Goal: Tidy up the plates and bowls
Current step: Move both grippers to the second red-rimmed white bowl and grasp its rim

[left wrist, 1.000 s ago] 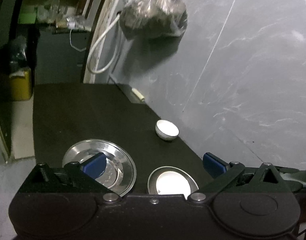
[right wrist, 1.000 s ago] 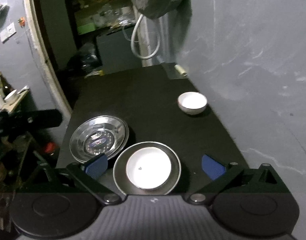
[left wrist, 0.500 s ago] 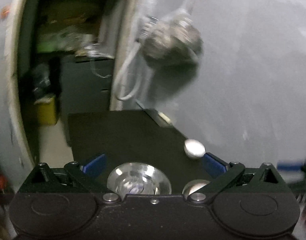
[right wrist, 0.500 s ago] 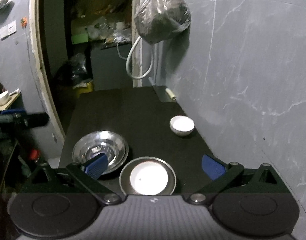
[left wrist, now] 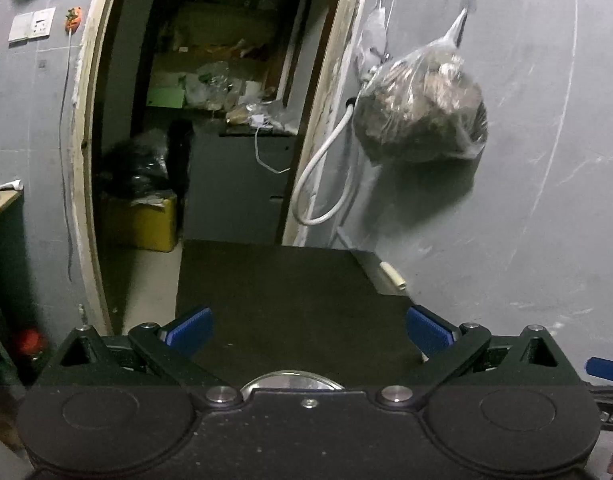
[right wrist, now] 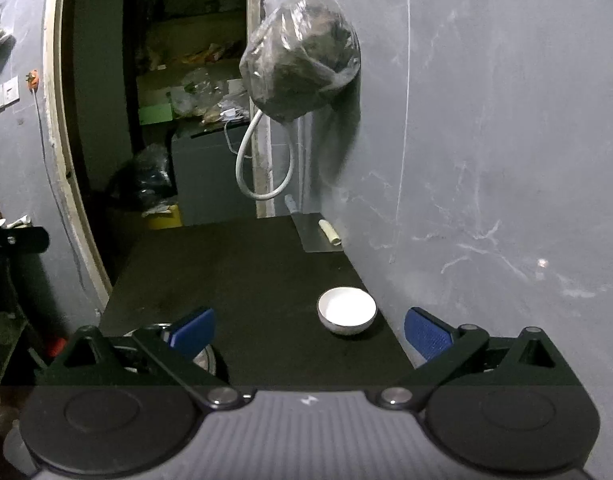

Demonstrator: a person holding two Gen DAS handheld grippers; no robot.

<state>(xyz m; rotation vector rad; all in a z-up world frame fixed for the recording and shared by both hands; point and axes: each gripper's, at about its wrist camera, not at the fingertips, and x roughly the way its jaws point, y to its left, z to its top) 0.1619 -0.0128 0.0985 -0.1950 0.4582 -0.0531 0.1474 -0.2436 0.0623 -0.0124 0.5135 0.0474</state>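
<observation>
A small white bowl (right wrist: 346, 311) stands on the black table (right wrist: 242, 272) near the grey wall, just ahead of my right gripper (right wrist: 309, 330), which is open and empty. A steel plate (right wrist: 204, 358) shows only as a sliver behind the right gripper's left finger. In the left wrist view only the far rim of a steel plate (left wrist: 292, 378) shows above the gripper body. My left gripper (left wrist: 308, 330) is open and empty above the table (left wrist: 282, 300).
A filled plastic bag (right wrist: 302, 60) hangs on the grey wall above the table's far end, with a white hose loop (right wrist: 262, 168) beside it. A small pale roll (right wrist: 330, 232) lies at the far right corner. An open doorway (left wrist: 210, 120) lies beyond the table.
Both grippers have tilted up and pulled back. The steel plates and the plate with a white dish have slid down out of sight; the white bowl stays visible only to the right gripper.
</observation>
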